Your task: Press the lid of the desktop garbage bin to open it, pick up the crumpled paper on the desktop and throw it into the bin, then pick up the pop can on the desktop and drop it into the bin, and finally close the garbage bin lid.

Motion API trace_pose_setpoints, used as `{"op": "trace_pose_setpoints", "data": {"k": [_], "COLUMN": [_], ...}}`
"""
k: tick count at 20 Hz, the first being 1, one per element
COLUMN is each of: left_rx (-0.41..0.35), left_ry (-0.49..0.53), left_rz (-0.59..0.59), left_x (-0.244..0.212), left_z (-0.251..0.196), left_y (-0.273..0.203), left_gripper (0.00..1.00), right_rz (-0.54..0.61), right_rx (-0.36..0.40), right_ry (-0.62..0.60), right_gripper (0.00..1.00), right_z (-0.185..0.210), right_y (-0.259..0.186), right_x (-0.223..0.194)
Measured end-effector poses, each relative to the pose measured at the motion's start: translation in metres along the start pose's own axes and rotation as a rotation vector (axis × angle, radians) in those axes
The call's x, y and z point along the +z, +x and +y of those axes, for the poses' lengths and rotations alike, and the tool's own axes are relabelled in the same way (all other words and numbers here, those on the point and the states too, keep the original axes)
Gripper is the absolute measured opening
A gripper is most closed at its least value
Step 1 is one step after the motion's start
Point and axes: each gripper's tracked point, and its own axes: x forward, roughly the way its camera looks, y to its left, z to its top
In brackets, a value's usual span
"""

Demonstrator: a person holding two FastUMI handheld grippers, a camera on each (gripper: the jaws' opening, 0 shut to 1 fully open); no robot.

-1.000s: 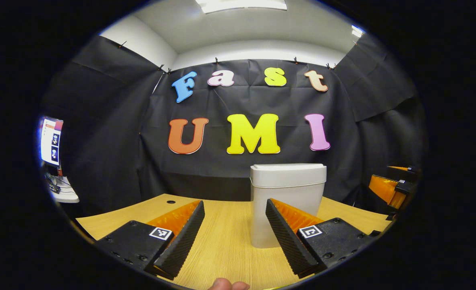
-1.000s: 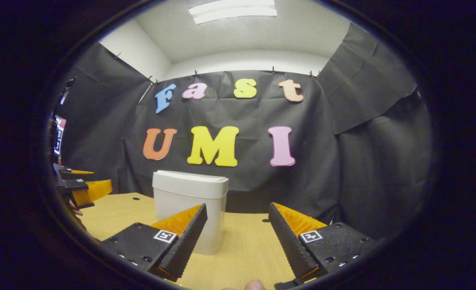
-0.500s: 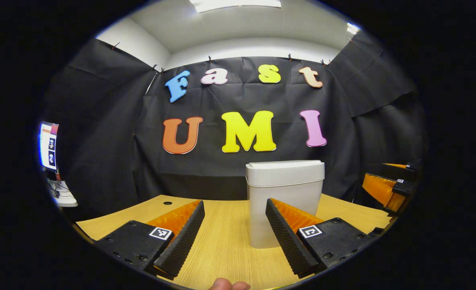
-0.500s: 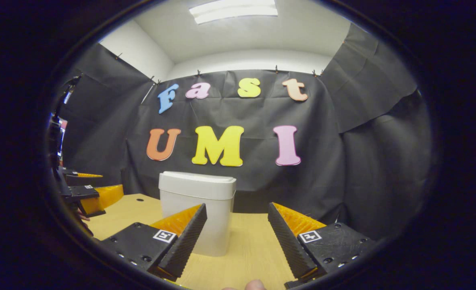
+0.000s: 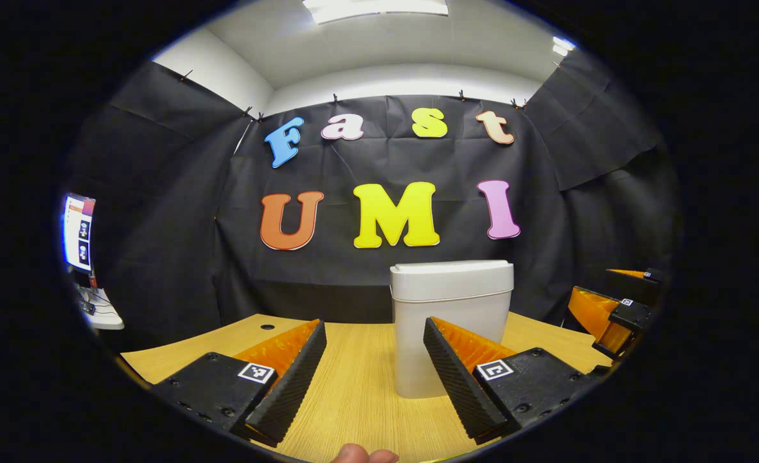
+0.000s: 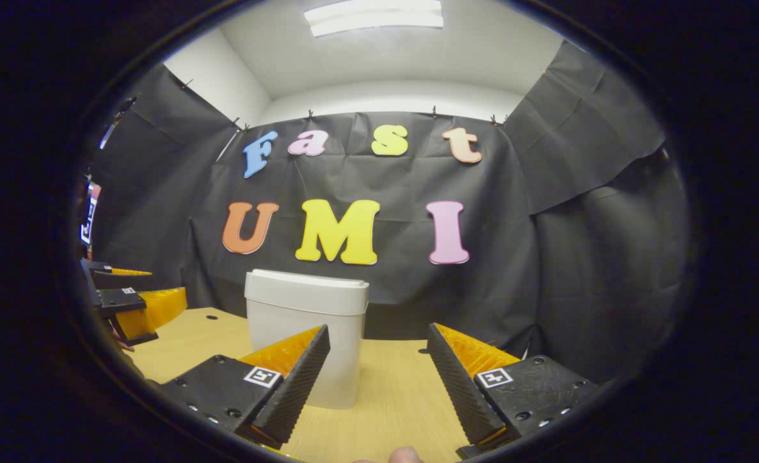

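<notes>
Left gripper view: the left gripper is seen low above the wooden desktop, with its two fingers spread wide and nothing held between them. The garbage bin stands upright on the desktop ahead, slightly to the right of the gap, and its lower right part is hidden behind the right finger. The lid of the bin is closed and lies flat on top. At the right edge of this view the other gripper is seen farther off, near the side of the desk. A fingertip of the person is seen at the bottom edge. A screen is seen far to the left, outside the booth wall.

In the right gripper view, the right gripper is also held low above the desktop, and its fingers are wide apart with nothing between them. The garbage bin is seen to the left of the gap, partly behind the left finger, with the lid shut. The crumpled paper and the pop can cannot be found on the visible part of the desktop.
</notes>
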Motion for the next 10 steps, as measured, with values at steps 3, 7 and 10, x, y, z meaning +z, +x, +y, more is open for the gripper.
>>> {"op": "trace_pose_setpoints", "data": {"k": [3, 7, 10], "left_rx": [0.007, 0.005, 0.002], "left_ry": [-0.008, -0.003, 0.002], "left_rz": [0.012, 0.011, 0.017], "left_x": [-0.0033, -0.0047, -0.0067], "left_z": [0.0021, 0.0025, 0.001], "left_y": [0.0021, 0.0038, 0.0022], "left_gripper": [0.98, 0.98, 0.98], "right_rz": [0.006, 0.016, 0.028], "right_rx": [-0.001, 0.002, 0.004], "right_ry": [0.003, -0.01, -0.014], "right_gripper": [0.94, 0.94, 0.94], "right_z": [0.004, 0.0093, 0.0119], "right_y": [0.0007, 0.0033, 0.0031], "right_x": [-0.0039, -0.0076, -0.01]}}
